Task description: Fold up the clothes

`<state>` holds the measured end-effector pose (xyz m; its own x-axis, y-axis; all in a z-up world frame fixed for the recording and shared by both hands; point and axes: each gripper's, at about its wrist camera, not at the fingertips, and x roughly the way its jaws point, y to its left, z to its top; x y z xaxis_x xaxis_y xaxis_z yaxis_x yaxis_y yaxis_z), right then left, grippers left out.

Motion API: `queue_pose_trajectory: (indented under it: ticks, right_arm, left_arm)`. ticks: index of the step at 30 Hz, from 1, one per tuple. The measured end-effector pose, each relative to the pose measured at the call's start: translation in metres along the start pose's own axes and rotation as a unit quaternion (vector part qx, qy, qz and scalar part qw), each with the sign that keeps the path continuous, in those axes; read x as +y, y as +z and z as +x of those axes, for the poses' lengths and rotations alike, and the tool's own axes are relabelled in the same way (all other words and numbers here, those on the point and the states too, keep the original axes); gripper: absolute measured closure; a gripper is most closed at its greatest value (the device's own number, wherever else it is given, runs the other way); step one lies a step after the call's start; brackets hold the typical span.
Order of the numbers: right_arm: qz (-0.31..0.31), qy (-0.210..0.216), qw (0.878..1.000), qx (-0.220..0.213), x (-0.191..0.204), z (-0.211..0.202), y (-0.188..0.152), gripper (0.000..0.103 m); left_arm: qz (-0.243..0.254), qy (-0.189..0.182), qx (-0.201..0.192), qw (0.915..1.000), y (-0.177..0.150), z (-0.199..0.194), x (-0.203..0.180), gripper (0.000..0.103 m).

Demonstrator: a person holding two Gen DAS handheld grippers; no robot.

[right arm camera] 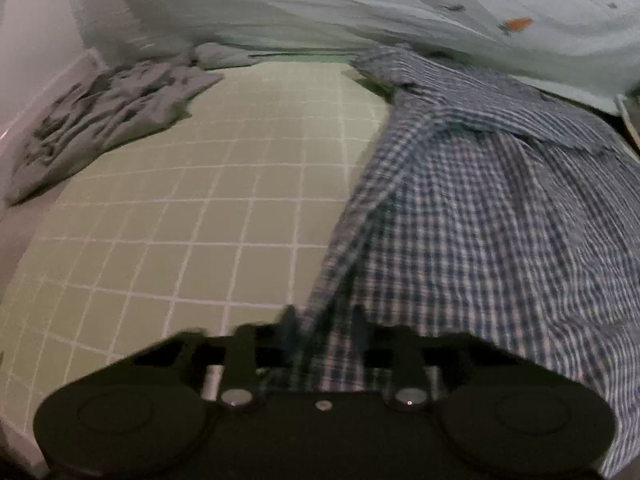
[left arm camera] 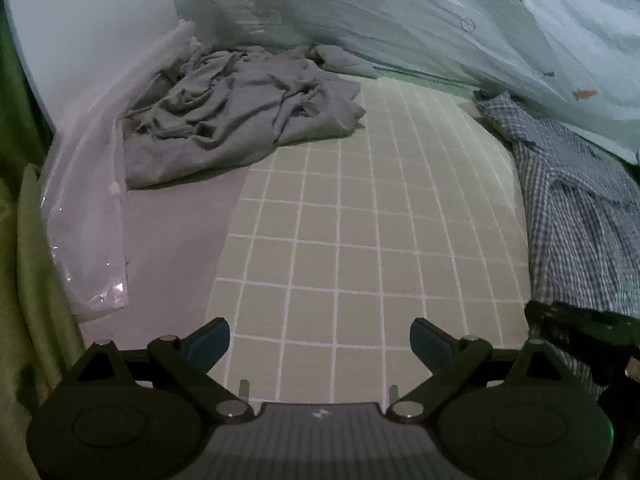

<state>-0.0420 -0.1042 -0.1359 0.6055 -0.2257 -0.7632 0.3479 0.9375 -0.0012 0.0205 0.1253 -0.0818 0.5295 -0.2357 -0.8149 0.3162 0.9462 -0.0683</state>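
Your left gripper (left arm camera: 320,344) is spread wide w/ nothing between the blue pads, hovering over bare green grid mat (left arm camera: 360,220). Your right gripper (right arm camera: 324,332) has its fingers drawn in close w/ the edge of the plaid shirt (right arm camera: 500,220) running between them; looks like it's pinching that hem, though the view is motion-blurred so the exact bite is hard to read.

Where things lie: the plaid shirt is spread loose and rumpled ahead and to the right of the right tongs, draped off toward the far right; from the left tongs it sits off to the right side (left arm camera: 568,200). A grey garment (left arm camera: 240,116) lies crumpled in a heap far ahead-left of both tongs, partly on the mat, partly off it. A pale blue cloth (left arm camera: 440,20) hangs or lies across the far side beyond both. Clear plastic sheet (left arm camera: 88,240) lies left of the left tongs.

Handling, as a judgement: the shirt is thin woven cotton, light, limp, no stiffness. It'll sag and bunch from a single pinch, so one-point lifts will twist it. Take hems, side seams or shoulder/collar area where fabric is doubled; those hold better than a single layer. You'd prob. want both tongs on it, well apart, to keep an edge taut. Grey one looks softer, thicker knit; it'll cling and drag more on the mat.
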Motion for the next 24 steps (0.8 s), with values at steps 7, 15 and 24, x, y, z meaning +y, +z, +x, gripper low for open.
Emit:
queue_pose_trajectory:
  ticks: [7, 15, 24]
  right_arm:
    - [0.032, 0.049, 0.998, -0.032, -0.043, -0.036, 0.01, 0.101]
    - [0.085, 0.091, 0.991, -0.053, -0.14, -0.075, 0.025, 0.101]
    - [0.046, 0.058, 0.997, 0.006, -0.233, -0.046, 0.017, 0.101]
  left_arm:
    - [0.022, -0.027, -0.003, 0.9994, 0.007, 0.004, -0.036, 0.007]
    - [0.028, -0.05, 0.0, 0.9984, 0.015, 0.013, -0.105, 0.007]
    - [0.024, -0.044, -0.002, 0.9988, 0.018, 0.018, -0.195, 0.006]
